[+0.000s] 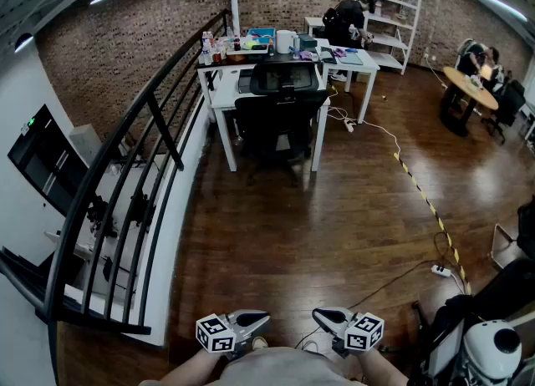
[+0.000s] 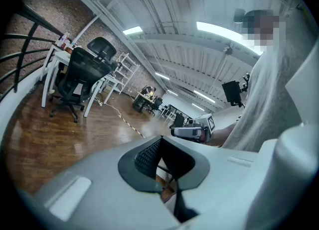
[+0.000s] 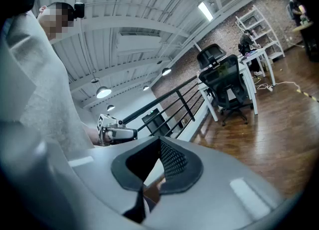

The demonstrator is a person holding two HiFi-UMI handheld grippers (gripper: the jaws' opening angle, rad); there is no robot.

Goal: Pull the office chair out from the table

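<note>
The black office chair (image 1: pixel 280 117) stands far ahead, pushed in under the white table (image 1: pixel 221 99). It also shows small in the left gripper view as the chair (image 2: pixel 79 77) and in the right gripper view as the chair (image 3: pixel 227 82). Both grippers sit low at my body, well short of the chair, tips turned toward each other. My left gripper (image 1: pixel 262 318) is shut and holds nothing. My right gripper (image 1: pixel 318 317) is shut and empty too. Each gripper view shows the other gripper: the right gripper (image 2: pixel 192 131) and the left gripper (image 3: pixel 117 134).
A black curved railing (image 1: pixel 125 167) runs along the left. Yellow-black floor tape (image 1: pixel 422 196) and a cable with a power strip (image 1: pixel 440 270) cross the wood floor on the right. A second desk (image 1: pixel 351 58), a white shelf (image 1: pixel 389 8) and a round table (image 1: pixel 468 88) with people stand at the back.
</note>
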